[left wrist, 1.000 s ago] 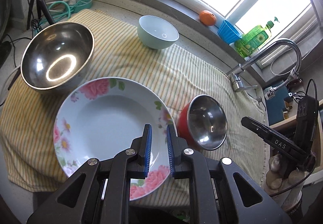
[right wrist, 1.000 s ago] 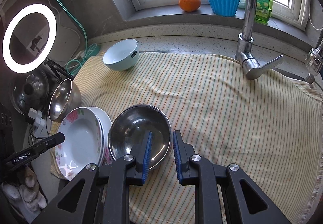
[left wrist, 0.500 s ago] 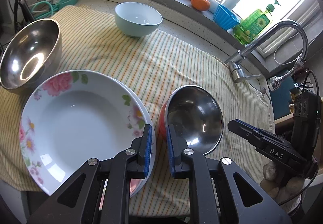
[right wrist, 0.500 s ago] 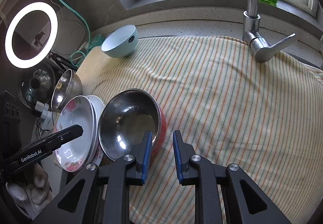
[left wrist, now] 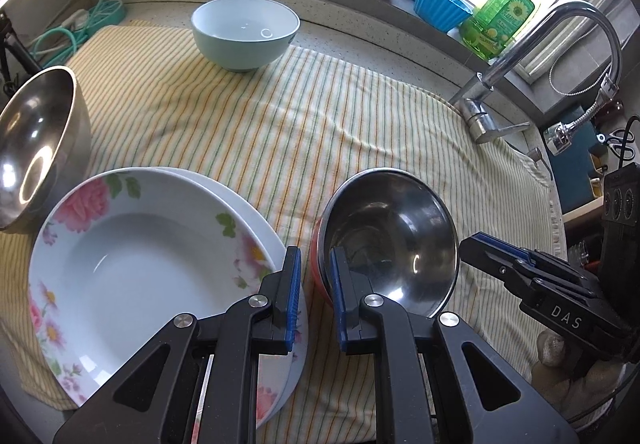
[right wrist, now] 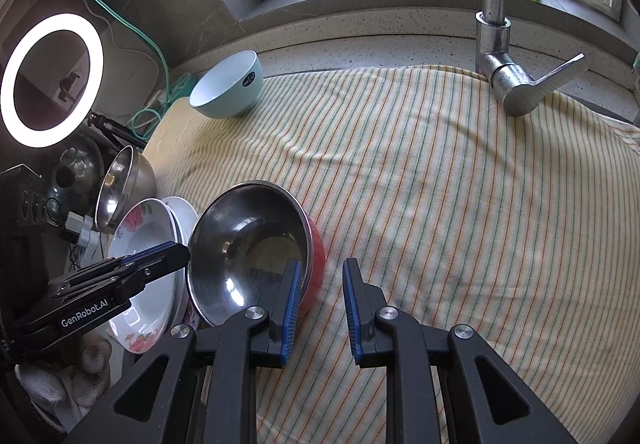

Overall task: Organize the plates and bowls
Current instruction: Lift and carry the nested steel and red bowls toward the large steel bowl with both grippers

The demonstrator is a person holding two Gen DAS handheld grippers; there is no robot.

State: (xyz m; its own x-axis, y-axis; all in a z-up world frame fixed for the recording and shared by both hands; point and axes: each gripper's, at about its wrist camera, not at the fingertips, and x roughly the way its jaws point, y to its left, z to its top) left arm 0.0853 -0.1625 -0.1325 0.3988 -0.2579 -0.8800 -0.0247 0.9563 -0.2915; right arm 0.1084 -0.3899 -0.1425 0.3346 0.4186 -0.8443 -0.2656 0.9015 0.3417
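We held both the left gripper (left wrist: 316, 268) and the right gripper (right wrist: 320, 280) slightly parted and empty, flanking the red-sided steel bowl (left wrist: 394, 240) on the striped cloth (left wrist: 280, 116)

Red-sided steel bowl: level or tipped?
Tipped. The red-sided steel bowl leans with its opening facing the floral plate, red wall raised on the striped towel.

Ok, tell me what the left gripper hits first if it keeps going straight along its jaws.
Probably the near rim of the red-sided steel bowl: the left gripper has one jaw over that rim, the other over the edge of the flowered plate. Depth is unclear, so the striped cloth between them is possible.
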